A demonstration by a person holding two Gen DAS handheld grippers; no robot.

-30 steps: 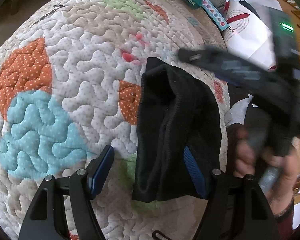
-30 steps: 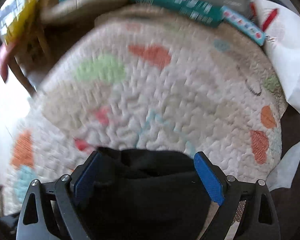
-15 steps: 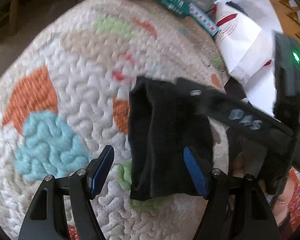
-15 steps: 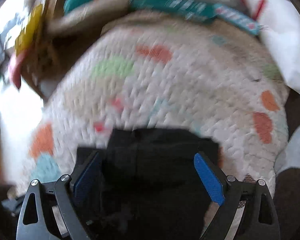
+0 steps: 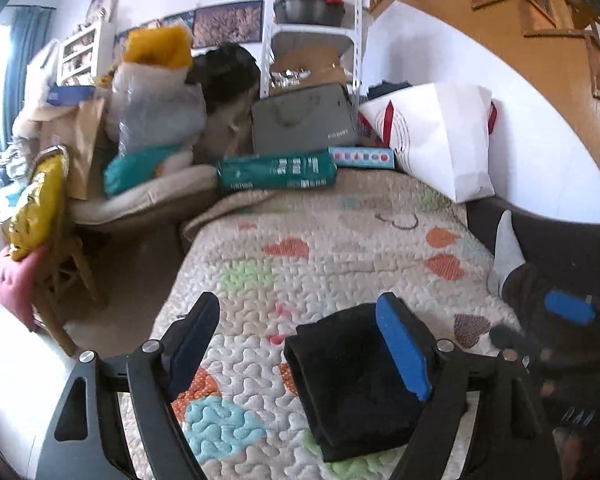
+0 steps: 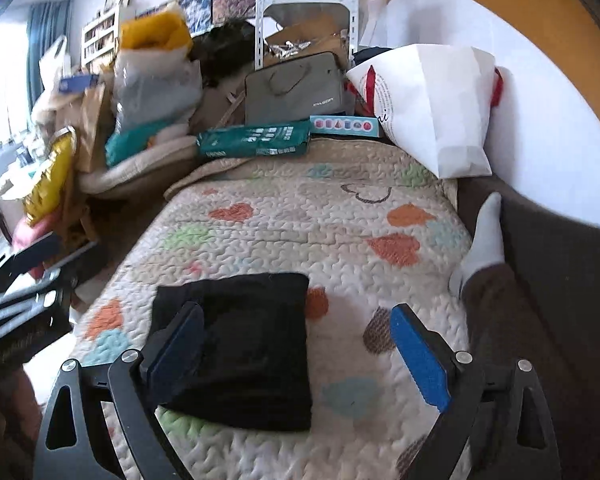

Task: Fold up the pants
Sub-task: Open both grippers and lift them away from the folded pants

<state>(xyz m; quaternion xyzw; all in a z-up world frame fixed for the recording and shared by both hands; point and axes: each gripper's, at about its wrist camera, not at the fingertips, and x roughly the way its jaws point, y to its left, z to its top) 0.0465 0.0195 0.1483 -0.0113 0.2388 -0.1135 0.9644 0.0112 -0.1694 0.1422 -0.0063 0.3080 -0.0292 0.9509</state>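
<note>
The black pants lie folded into a compact rectangle on the quilted bedspread. They also show in the right wrist view. My left gripper is open and empty, raised above the quilt with the pants behind its right finger. My right gripper is open and empty, raised above the quilt, its left finger over the pants' left part. The right gripper also shows at the right edge of the left wrist view. The left gripper shows at the left edge of the right wrist view.
A teal package, a flat colourful box, a grey laptop bag and a white paper bag stand at the bed's far end. A socked foot rests at the right edge. Piled bags and a chair stand at left.
Both grippers have lifted and tilted up from close over the pants, so the room is in view. The pants stay folded on the quilt.
</note>
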